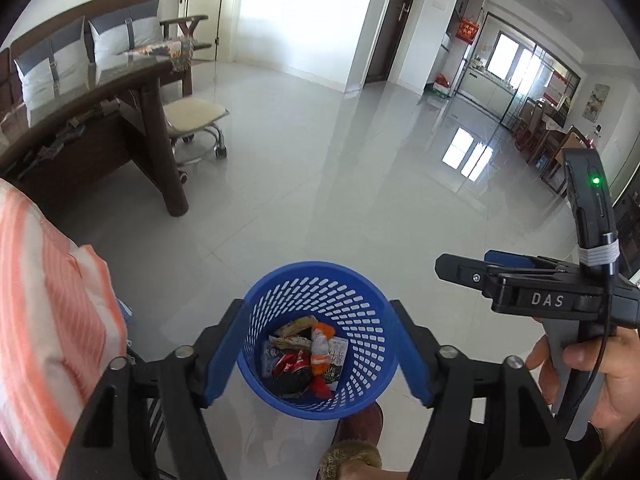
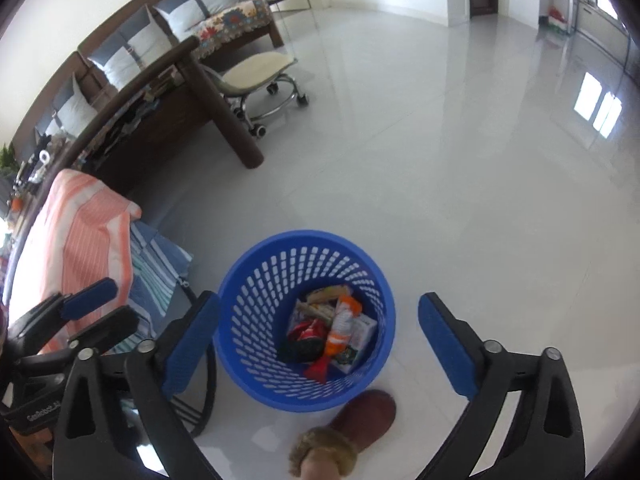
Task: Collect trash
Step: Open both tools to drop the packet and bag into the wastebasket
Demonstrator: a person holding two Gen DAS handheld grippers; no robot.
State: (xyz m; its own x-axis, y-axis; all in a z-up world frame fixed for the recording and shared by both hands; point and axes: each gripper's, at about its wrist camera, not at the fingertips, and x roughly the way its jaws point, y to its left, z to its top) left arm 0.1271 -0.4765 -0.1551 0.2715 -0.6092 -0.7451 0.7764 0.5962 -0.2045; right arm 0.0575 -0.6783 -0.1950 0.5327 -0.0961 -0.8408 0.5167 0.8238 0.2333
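1. To the left of both tongs we see an orange striped cloth [image 2: 84, 224] draped over furniture, with the dark wooden table [image 2: 168, 92] beyond it; neither matters to the drop.
2. Our left tongs [image 1: 320, 354] are spread, nothing between the pads, and the blue basket [image 1: 260, 292] sits on the floor framed between them.
3. Trash wrappers [image 2: 332, 332] lie at the basket's bottom, so we judge both tongs hang over it because they have let go there.
4. Our right tongs [image 2: 320, 354] are spread wide and empty, the basket just below and between them.
5. The left view alone shows the hand [image 1: 600, 376] gripping the right tool; the right view alone shows the whole slipper [image 2: 360, 416] touching the basket.
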